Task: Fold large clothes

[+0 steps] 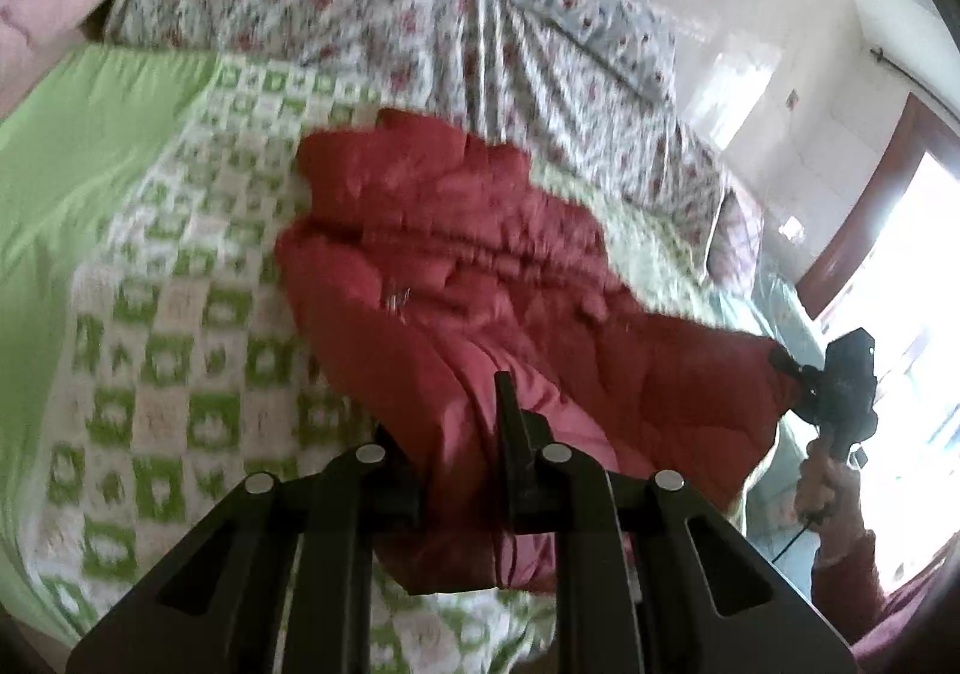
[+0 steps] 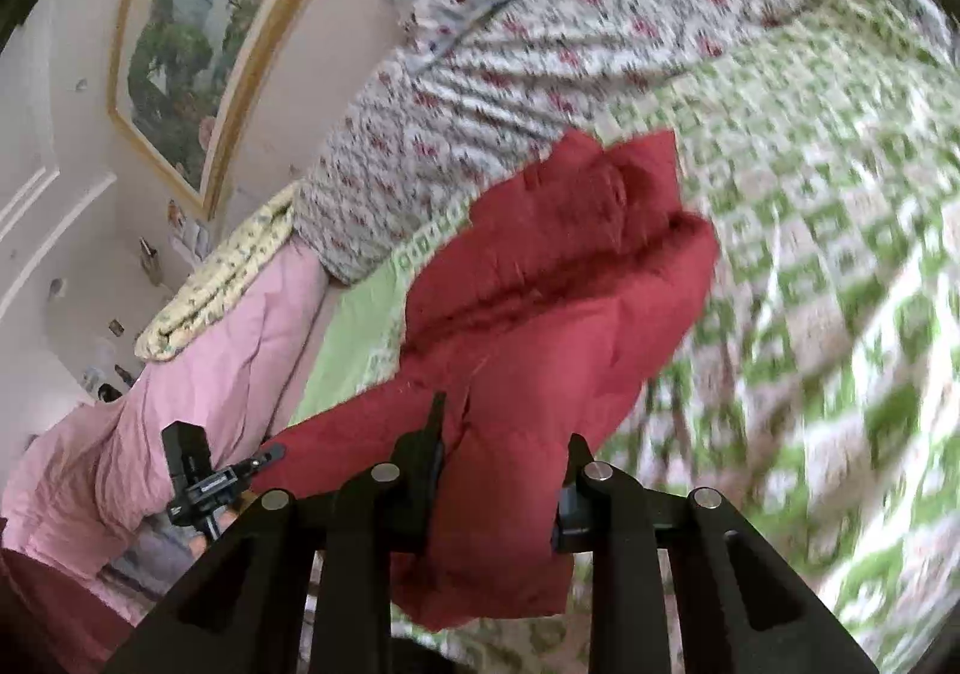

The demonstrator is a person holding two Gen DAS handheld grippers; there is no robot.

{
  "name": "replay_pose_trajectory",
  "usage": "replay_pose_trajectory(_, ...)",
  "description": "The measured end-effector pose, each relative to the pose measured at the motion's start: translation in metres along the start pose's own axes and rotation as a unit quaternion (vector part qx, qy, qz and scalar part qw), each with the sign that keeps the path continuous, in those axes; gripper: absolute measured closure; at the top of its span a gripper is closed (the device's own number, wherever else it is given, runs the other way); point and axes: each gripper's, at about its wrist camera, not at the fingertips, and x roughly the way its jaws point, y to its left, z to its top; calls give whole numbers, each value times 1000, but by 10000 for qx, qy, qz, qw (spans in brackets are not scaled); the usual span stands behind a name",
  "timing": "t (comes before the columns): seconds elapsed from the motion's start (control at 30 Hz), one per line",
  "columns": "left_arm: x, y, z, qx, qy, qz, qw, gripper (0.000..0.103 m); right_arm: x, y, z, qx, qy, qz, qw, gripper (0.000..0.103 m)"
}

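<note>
Left gripper (image 1: 462, 434) clenched on one edge of a padded red quilted jacket (image 1: 480, 266); right gripper (image 2: 501, 452) clenched on the jacket's other edge. The jacket hangs between both grippers, its far end resting on a green-and-white checked bedspread (image 1: 180, 314). Beyond it lie a red-flowered white quilt (image 1: 372, 2) and a pink blanket (image 2: 198, 374).

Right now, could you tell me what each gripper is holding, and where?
Both hold the red padded jacket: left gripper and right gripper each clamp its near edge.
</note>
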Motion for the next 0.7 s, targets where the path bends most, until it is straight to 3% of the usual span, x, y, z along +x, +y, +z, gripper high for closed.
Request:
replay_pose_trajectory(0.37,24,-1,76,128,-488,392,9980,88,30,13,68,-384,-615,-336,9968,79)
replay_pose_trajectory(0.7,86,25,154,-266,-448,455,9976,87,90,-6,143,-215,-831,-520,9949,79)
